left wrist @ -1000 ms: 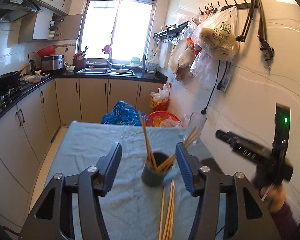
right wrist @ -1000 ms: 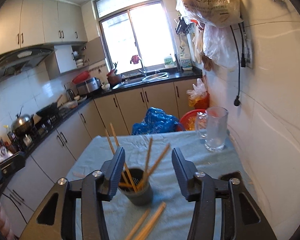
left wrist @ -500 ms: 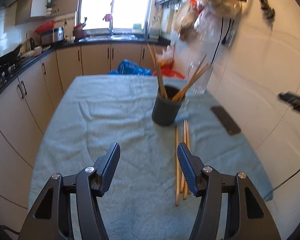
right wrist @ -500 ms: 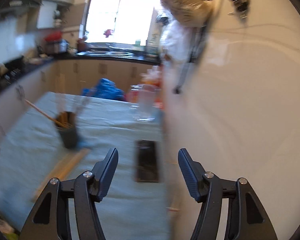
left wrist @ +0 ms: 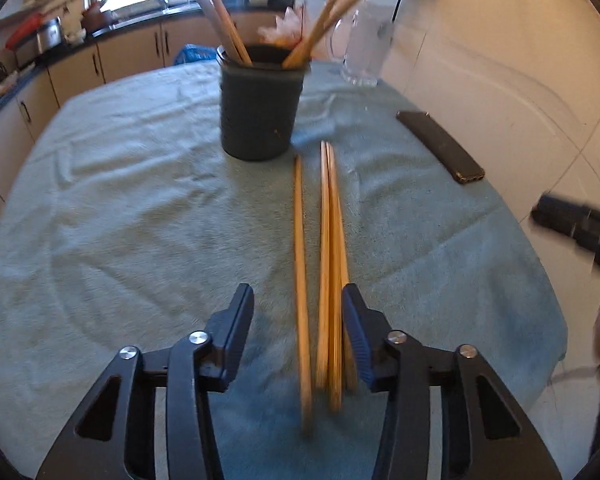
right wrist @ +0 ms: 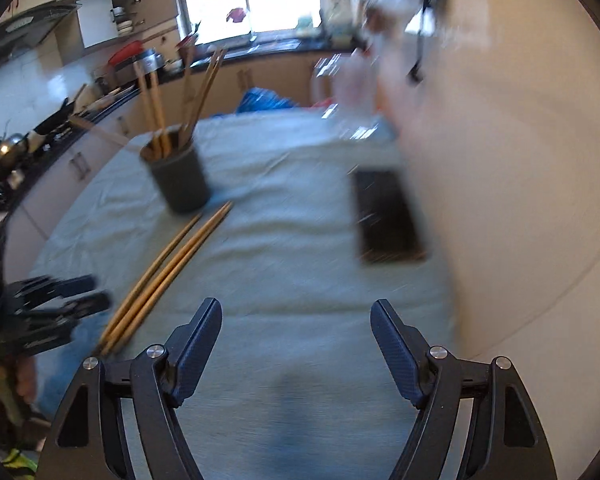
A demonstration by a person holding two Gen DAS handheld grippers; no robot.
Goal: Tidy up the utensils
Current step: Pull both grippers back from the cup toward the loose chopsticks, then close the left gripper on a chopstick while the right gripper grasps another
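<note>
Loose wooden chopsticks (left wrist: 328, 240) lie side by side on the teal cloth (left wrist: 140, 220), pointing at a dark grey holder cup (left wrist: 260, 112) with more chopsticks standing in it. My left gripper (left wrist: 296, 300) hangs low over their near ends. Its jaws are closing with the chopsticks between them; the left pad still stands clear of them. My right gripper (right wrist: 296, 312) is off to the right above bare cloth, its jaws opening with nothing between them. The right wrist view shows the chopsticks (right wrist: 168, 268), the cup (right wrist: 180, 180) and the left gripper (right wrist: 52, 304), all blurred.
A dark phone (left wrist: 440, 144) lies on the cloth near the white tiled wall (left wrist: 520, 60) on the right. A glass pitcher (left wrist: 364, 52) stands behind the cup. Kitchen cabinets and a counter run along the left and back. The right gripper (left wrist: 576, 224) shows at the right edge.
Both grippers have dropped toward the table and tipped downward. The left one now straddles the lying chopsticks with narrower jaws. The right one's jaws have widened.
</note>
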